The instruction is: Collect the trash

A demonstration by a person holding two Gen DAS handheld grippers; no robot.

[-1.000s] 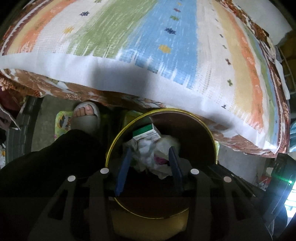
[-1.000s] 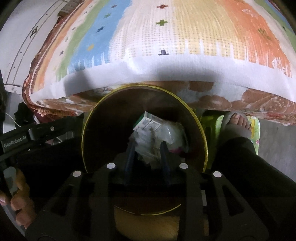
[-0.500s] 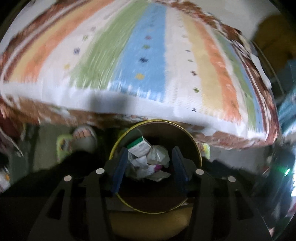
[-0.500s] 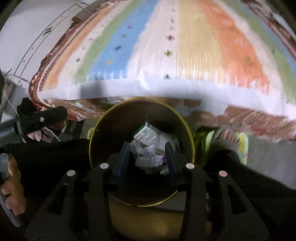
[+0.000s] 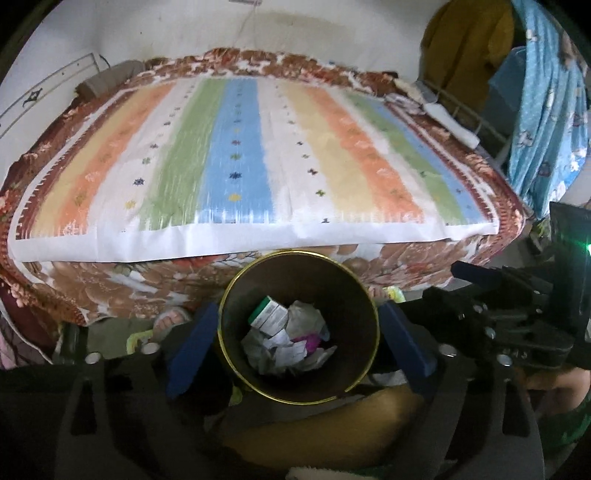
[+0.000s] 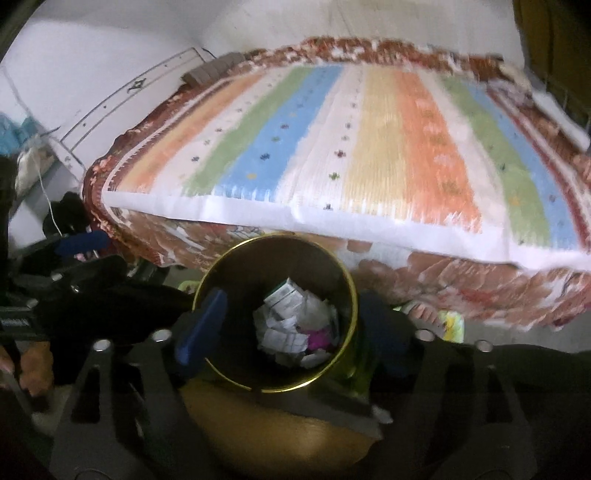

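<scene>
While I hold both tools above the trash can, my left hand-held gripper (image 5: 297, 341) has just been opening and now stands spread wide, its blue fingers (image 5: 190, 349) framing the can with nothing between them. My right hand-held gripper (image 6: 284, 330) has likewise just been opening and is spread, empty, over the same can.

Below sits a round dark trash can (image 5: 295, 271) with a gold rim. Inside lies the trash (image 5: 286, 341): crumpled white paper, a small green-and-white carton (image 5: 269, 312), printed slips and a scrap of magenta.

Just behind the can stands a bed (image 5: 110, 291) draped in a brown floral cover, topped by a striped sheet (image 5: 236, 158) in orange, green, blue, cream and white. My sandalled foot (image 5: 170, 319) shows on the floor beside the can. Behind the bed is a white wall (image 5: 295, 29), and a blue patterned cloth (image 5: 546, 110) hangs at the right.
</scene>
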